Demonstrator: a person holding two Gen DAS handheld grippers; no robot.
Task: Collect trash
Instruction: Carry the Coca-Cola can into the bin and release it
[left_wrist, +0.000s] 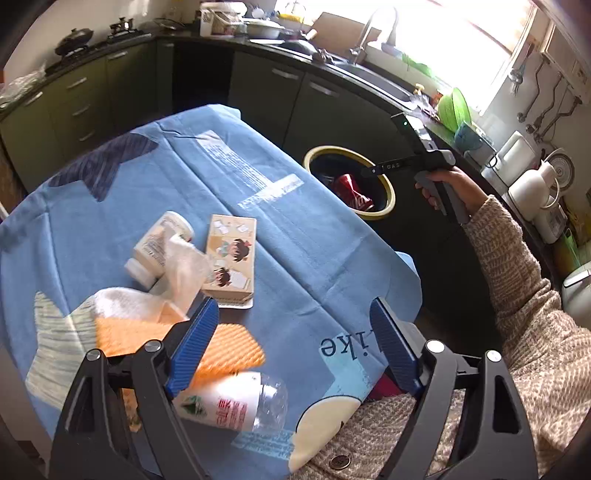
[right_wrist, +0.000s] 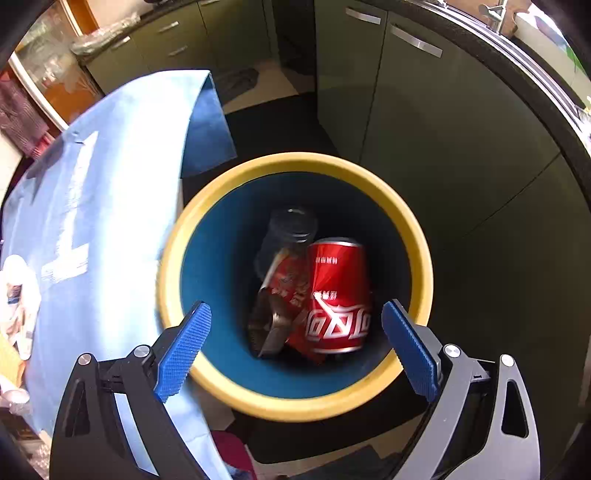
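Both pairs of jaws stand wide apart with nothing between the pads. The right gripper (right_wrist: 295, 334) hangs over the bin (right_wrist: 173, 254), pointing down into its mouth, clear of the yellow rim on every side. Inside the bin lie a red can (right_wrist: 338, 295), a crumpled red wrapper (right_wrist: 286, 288) against it and a dark clear bottle (right_wrist: 288, 229) behind them; blue wall shows bare to the left and below them. The bin stands just beside the table edge, where the blue cloth (right_wrist: 92, 192) hangs down, with dark cabinet doors (right_wrist: 443, 147) close on its far side.

The left gripper (left_wrist: 291, 343) hovers over the near end of the table. Below its left pad lies a white-labelled bottle (left_wrist: 229, 402), beside an orange cloth (left_wrist: 221, 350). Farther on are a white jar (left_wrist: 159, 243) on its side, a crumpled plastic scrap (left_wrist: 184, 273) and a carton (left_wrist: 231, 254), close together. The cloth's middle and far end lie bare. The person's right hand (left_wrist: 454, 188) holds its gripper over the bin (left_wrist: 384, 214) past the table's right edge.
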